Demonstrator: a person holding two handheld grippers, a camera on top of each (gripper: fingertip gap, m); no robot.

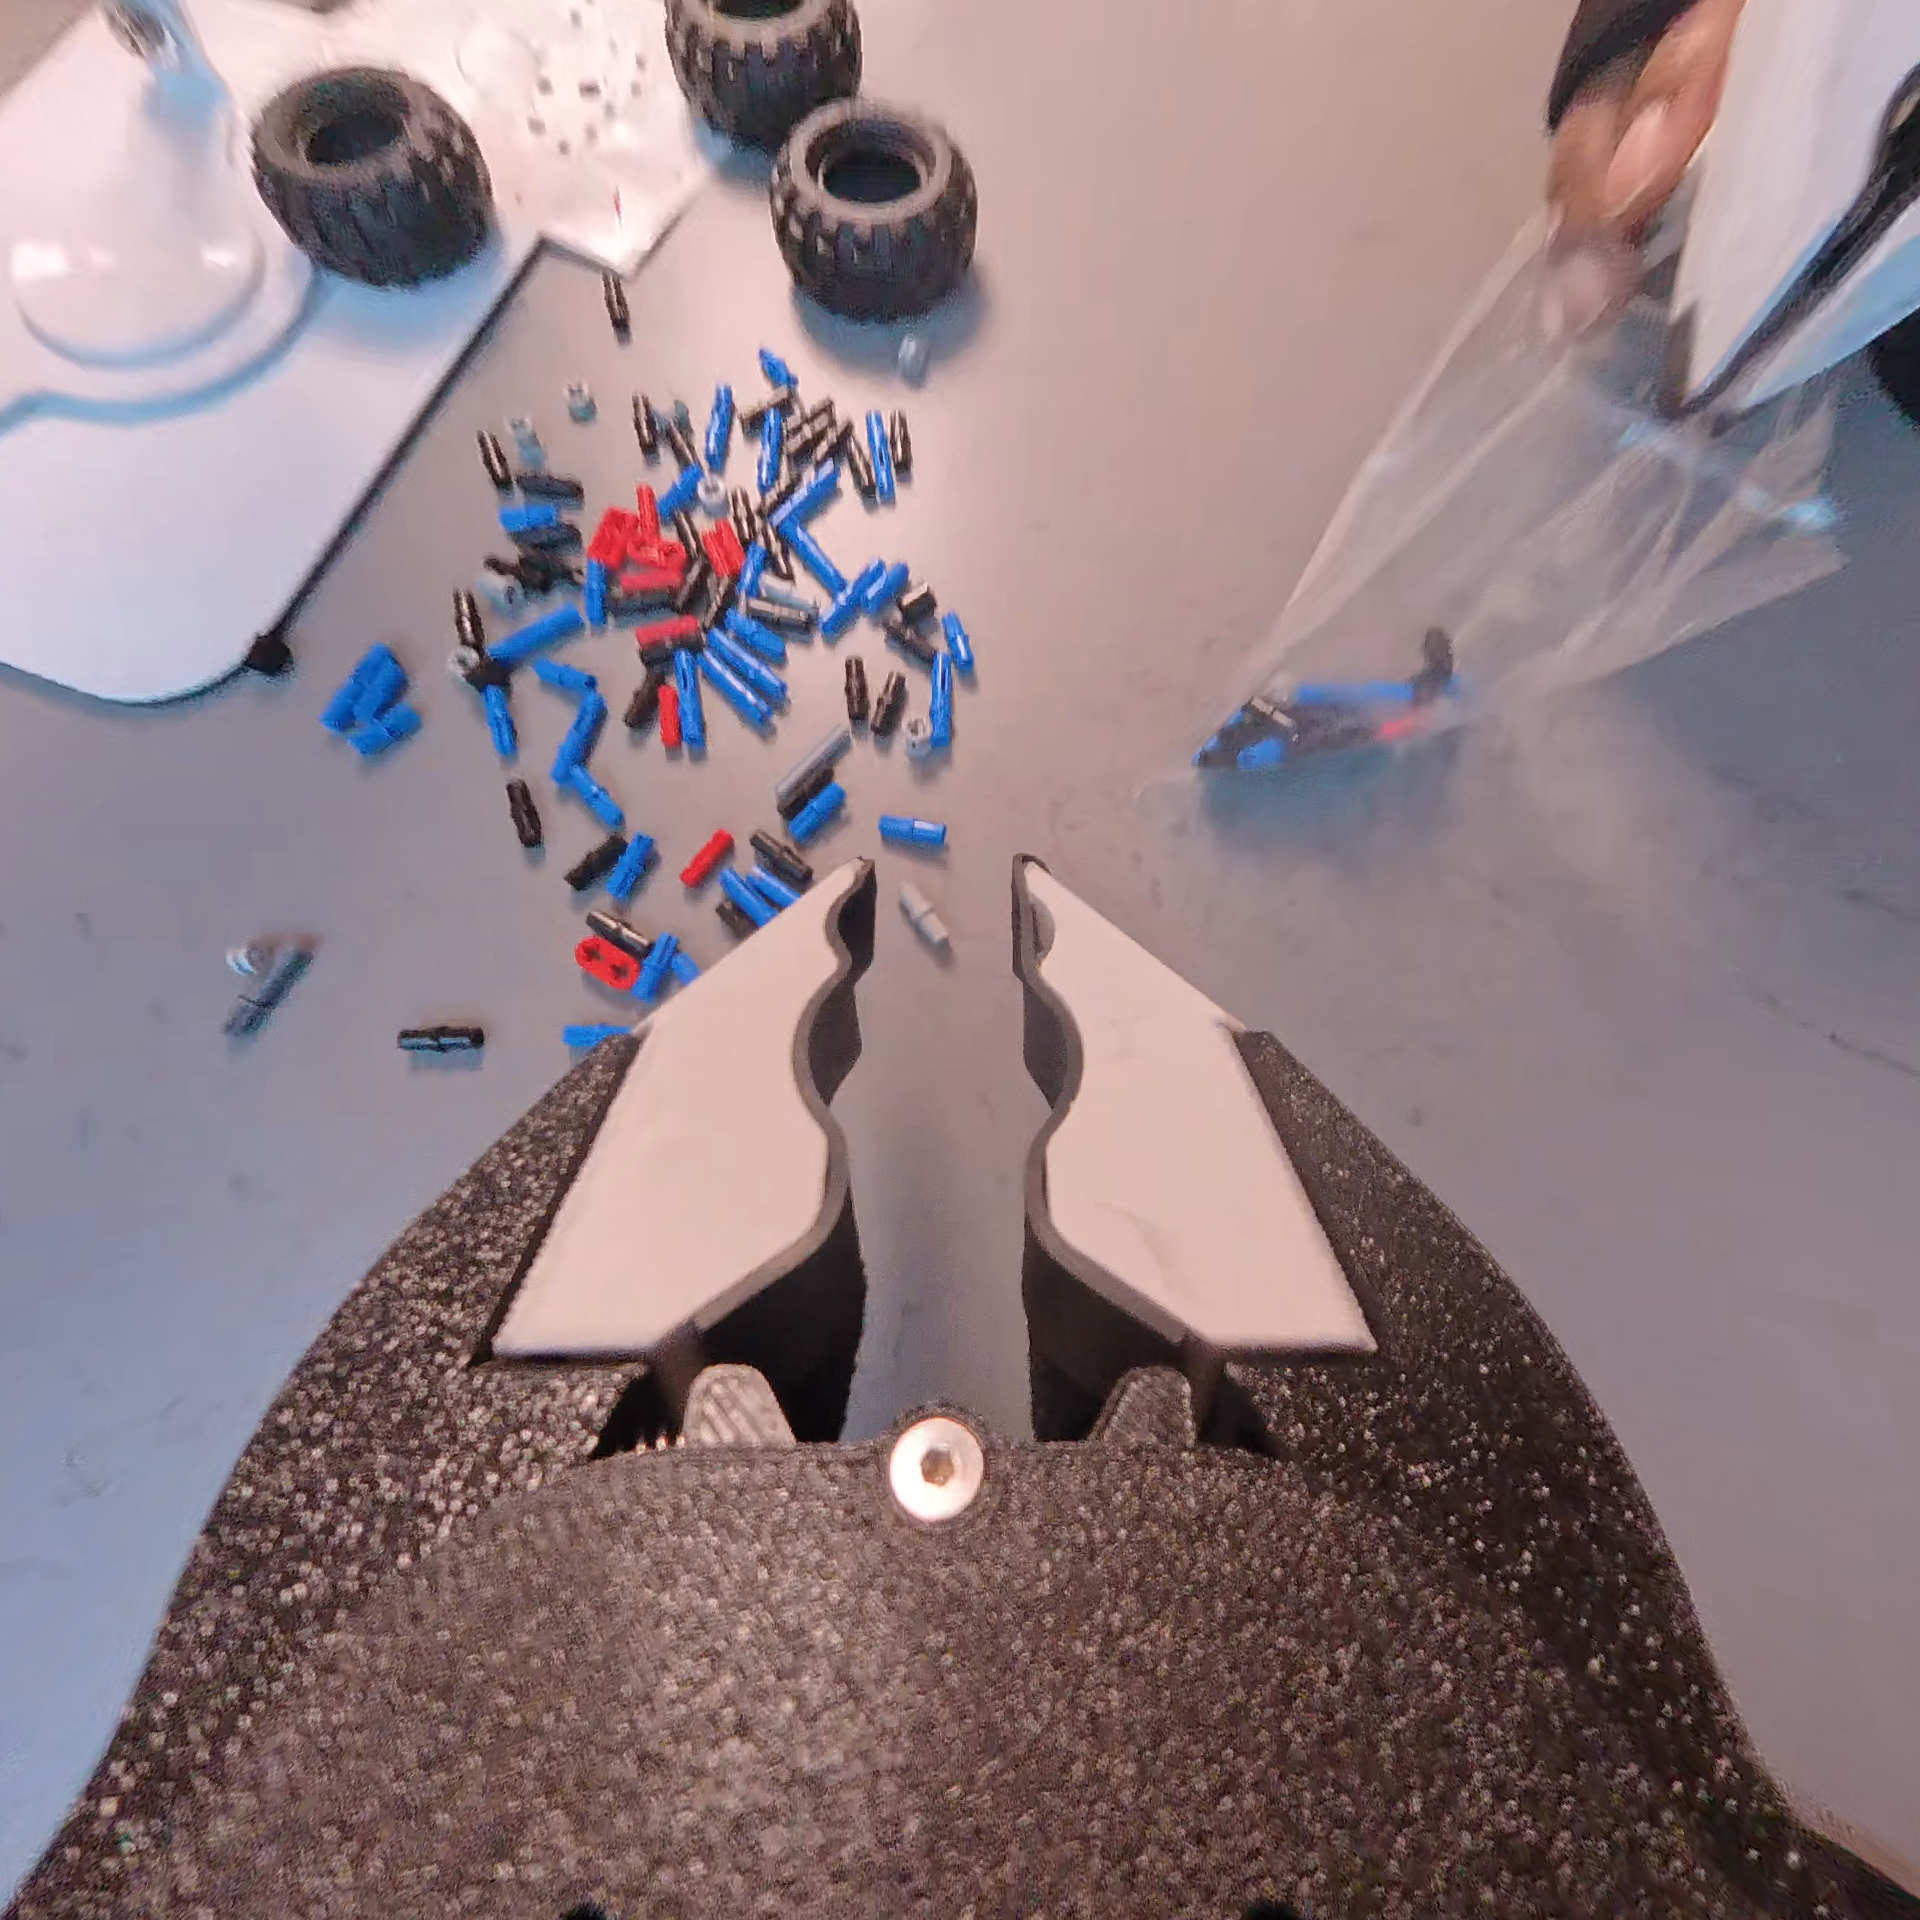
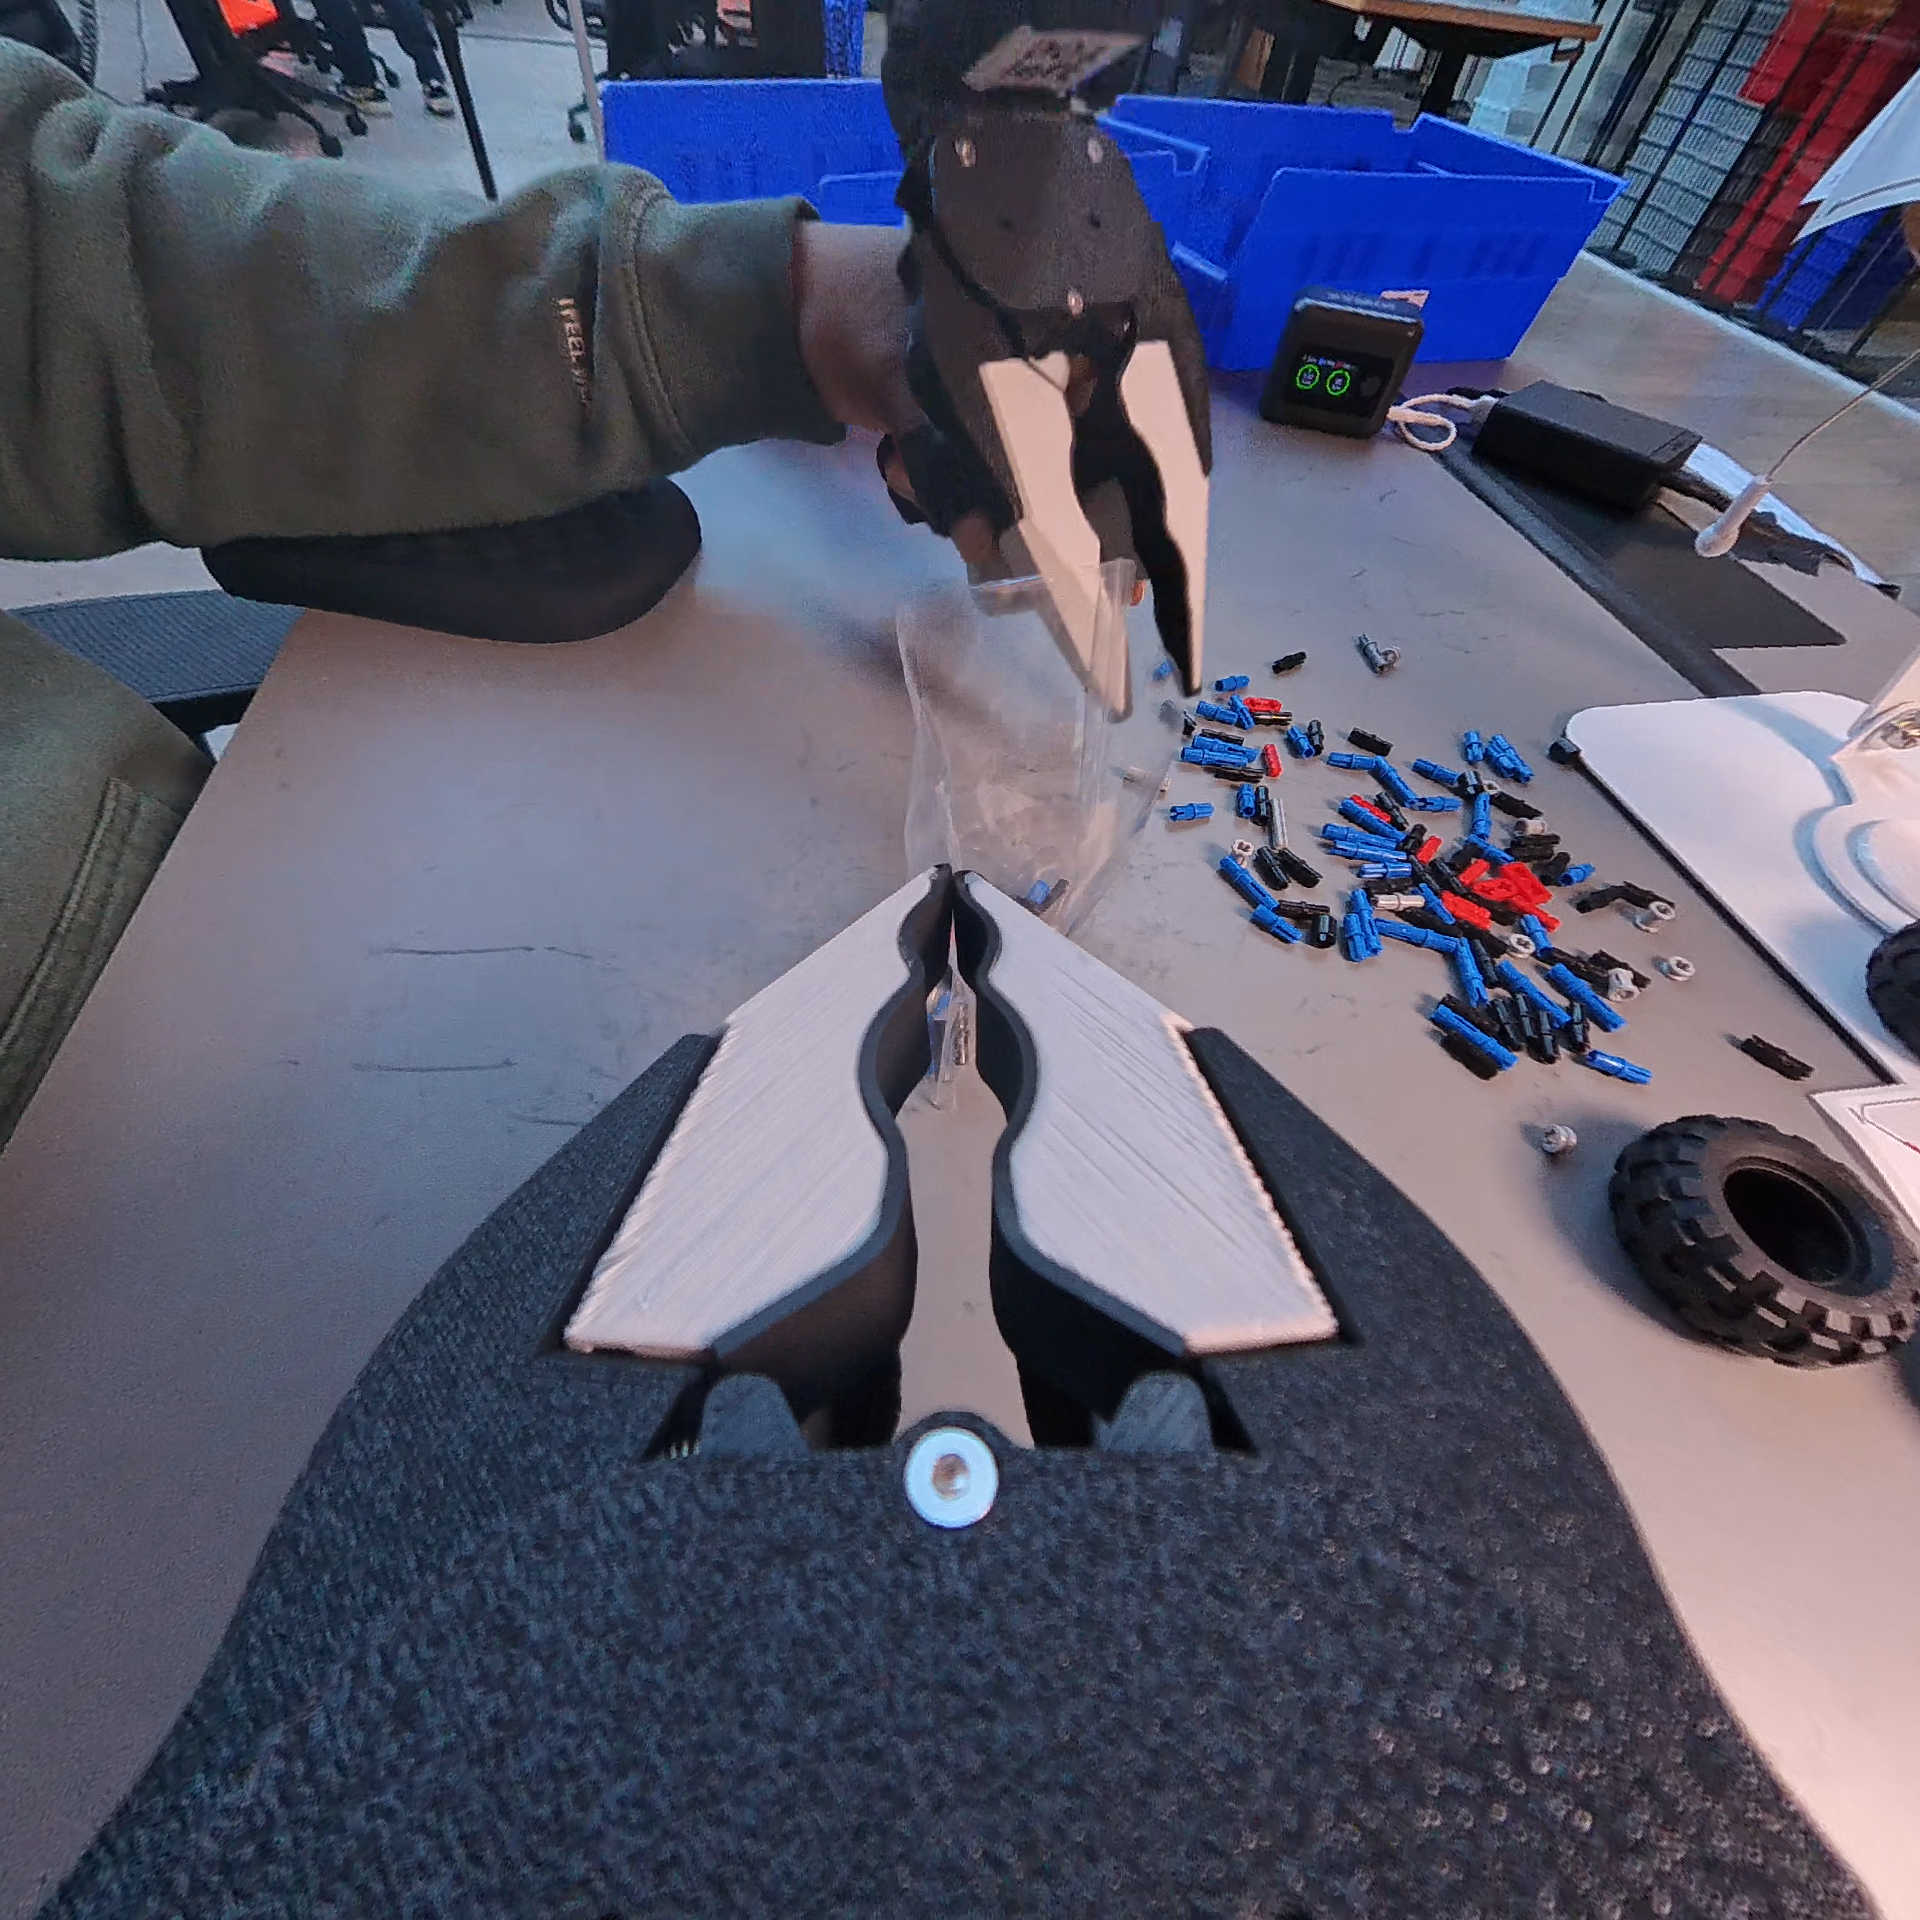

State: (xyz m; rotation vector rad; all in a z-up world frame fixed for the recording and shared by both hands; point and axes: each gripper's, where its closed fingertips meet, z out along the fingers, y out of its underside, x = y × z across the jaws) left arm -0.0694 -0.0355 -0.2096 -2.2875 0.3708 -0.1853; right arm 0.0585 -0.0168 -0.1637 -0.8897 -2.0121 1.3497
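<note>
Left wrist view: my left gripper (image 1: 943,883) hangs spread and empty over the grey table (image 1: 1351,1143). A scatter of blue, black and red pegs (image 1: 686,623) lies at 11 o'clock; three black tyres (image 1: 873,208) sit at 12, one cut off by the frame. A clear bag (image 1: 1558,540) at 2 o'clock is blurred.

Right wrist view: my right gripper (image 2: 953,878) is pressed together, pinching the bag's (image 2: 997,769) lower edge. The left gripper (image 2: 1143,686) hangs at 12 o'clock; whether it touches the bag is unclear.

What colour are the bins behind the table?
Blue bins, seen best in the right wrist view.
</note>
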